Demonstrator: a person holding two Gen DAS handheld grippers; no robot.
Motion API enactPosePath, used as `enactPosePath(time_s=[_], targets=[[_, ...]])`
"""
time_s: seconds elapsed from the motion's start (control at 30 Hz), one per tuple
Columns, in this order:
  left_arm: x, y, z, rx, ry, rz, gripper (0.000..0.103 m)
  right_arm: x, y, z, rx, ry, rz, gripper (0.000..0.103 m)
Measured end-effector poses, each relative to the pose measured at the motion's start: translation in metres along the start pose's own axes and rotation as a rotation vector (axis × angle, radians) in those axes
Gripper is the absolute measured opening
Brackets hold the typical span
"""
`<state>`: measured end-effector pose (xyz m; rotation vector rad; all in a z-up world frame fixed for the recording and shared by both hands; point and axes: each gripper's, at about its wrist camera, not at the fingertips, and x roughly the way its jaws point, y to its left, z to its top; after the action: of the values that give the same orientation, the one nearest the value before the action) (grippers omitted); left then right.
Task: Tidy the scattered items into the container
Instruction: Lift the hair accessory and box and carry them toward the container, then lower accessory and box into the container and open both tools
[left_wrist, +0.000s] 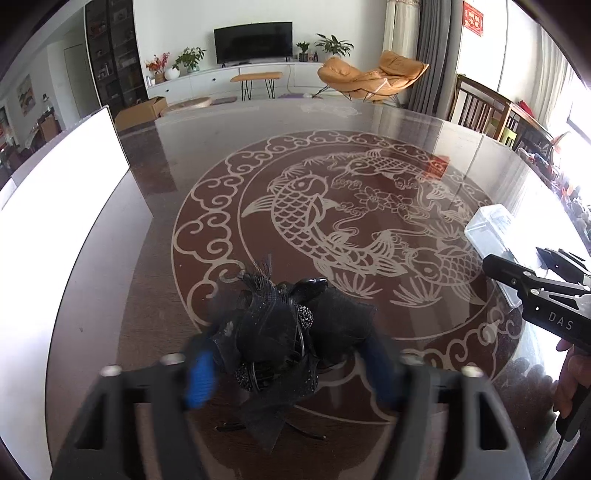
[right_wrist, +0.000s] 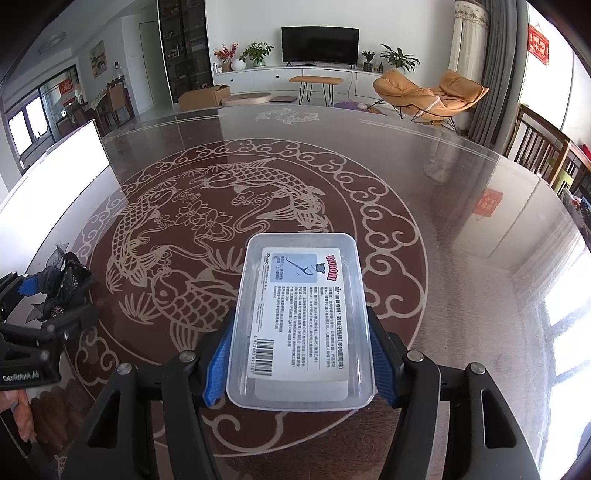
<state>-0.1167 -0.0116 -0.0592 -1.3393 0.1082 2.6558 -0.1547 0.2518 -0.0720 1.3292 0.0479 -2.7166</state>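
Now both grippers are busy over the fish-patterned table, and the tidy-up looks barely begun.

Largest first: the glass-topped table carries everything, its near edge towards the person. On it, towards the right side, sits the clear plastic container, holding only a labelled white packet. The right gripper has its blue pads on both long walls of the container, clamped on it, seemingly steadying it. Over to the left, near the front edge, the left gripper has its jaws drawn in around a black mesh hair bow; blur hides whether the pads really press it. By my reading that bow must yet travel across and drop into the container.
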Motion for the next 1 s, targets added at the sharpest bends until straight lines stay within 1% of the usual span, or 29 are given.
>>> enactPosePath(time_s=[0.07, 0.2, 0.33, 0.5, 0.57, 0.67, 0.77, 0.83, 0.9, 1.0], targets=[[-0.006, 0.006, -0.005, -0.031, 0.002, -0.050, 0.036, -0.007, -0.005, -0.006, 0.033, -0.002, 0.028, 0.063], [-0.019, 0.009, -0.020, -0.072, -0.010, -0.090, 0.036, -0.025, -0.003, -0.015, 0.043, -0.023, 0.065, 0.063], [-0.034, 0.006, -0.034, -0.080, -0.023, -0.107, 0.036, -0.043, 0.013, -0.023, 0.021, -0.049, 0.111, 0.063], [-0.048, 0.002, -0.042, -0.074, -0.034, -0.107, 0.036, -0.048, 0.040, -0.036, -0.004, -0.035, 0.166, 0.063], [-0.055, 0.005, -0.044, -0.071, -0.046, -0.104, 0.036, -0.050, 0.048, -0.039, -0.004, -0.033, 0.188, 0.063], [-0.059, 0.011, -0.043, -0.081, -0.043, -0.104, 0.036, -0.048, 0.062, -0.040, -0.012, -0.014, 0.214, 0.063], [-0.064, 0.023, -0.043, -0.111, -0.038, -0.105, 0.036, -0.048, 0.079, -0.037, -0.039, -0.019, 0.234, 0.063], [-0.076, 0.034, -0.040, -0.141, -0.050, -0.110, 0.036, -0.049, 0.092, -0.031, -0.059, -0.014, 0.254, 0.063], [-0.095, 0.051, -0.034, -0.177, -0.071, -0.108, 0.036, -0.054, 0.108, -0.019, -0.080, -0.015, 0.286, 0.063], [-0.135, 0.085, -0.024, -0.217, -0.137, -0.053, 0.036, -0.070, 0.142, 0.010, -0.143, -0.056, 0.341, 0.063]])
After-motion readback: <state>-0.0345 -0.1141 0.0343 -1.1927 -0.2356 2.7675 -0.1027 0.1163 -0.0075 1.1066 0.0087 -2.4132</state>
